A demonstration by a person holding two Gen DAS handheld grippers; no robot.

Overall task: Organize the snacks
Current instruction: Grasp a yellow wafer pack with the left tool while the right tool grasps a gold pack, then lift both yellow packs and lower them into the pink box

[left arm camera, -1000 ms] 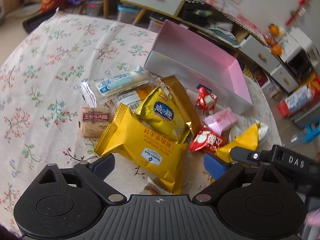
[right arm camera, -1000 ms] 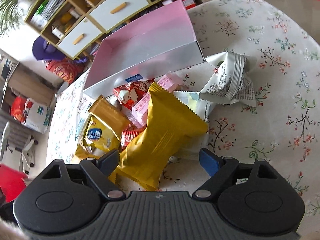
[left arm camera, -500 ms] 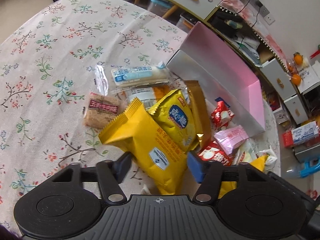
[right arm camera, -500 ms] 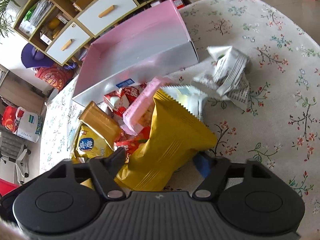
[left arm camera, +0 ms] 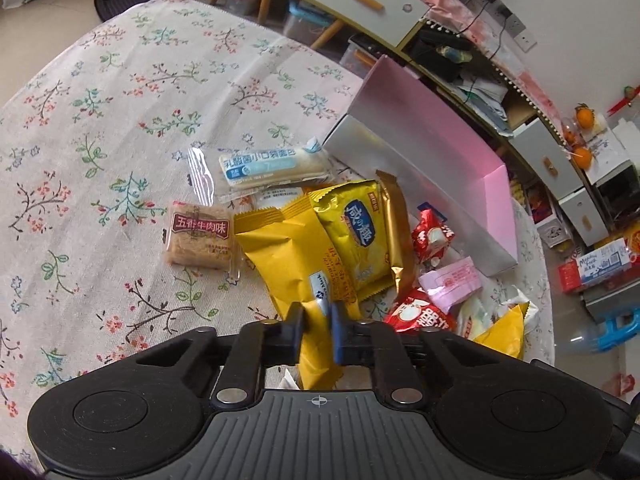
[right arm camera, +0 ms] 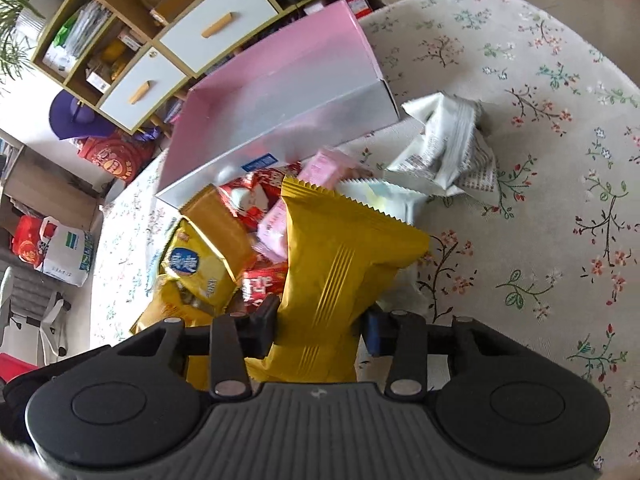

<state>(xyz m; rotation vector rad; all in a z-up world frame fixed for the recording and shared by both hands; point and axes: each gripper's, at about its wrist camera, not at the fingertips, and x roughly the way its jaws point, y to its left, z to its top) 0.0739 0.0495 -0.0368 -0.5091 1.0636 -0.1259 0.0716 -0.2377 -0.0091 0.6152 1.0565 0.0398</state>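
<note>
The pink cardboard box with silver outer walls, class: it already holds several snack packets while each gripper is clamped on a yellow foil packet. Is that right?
Not quite. The pink cardboard box with silver outer walls holds nothing that shows; the right wrist view shows a bare pink interior. The rest stands: the left gripper and right gripper are each clamped on a yellow foil packet.

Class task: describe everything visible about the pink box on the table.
The pink box is a long, shallow, open-topped tray, pink inside with silvery-grey outer walls, apparently cardboard. A small blue label sits on its near wall. It rests flat on the floral tablecloth, and no snacks show inside it. Red snack packets crowd against its near wall. Neither claw touches it.
</note>
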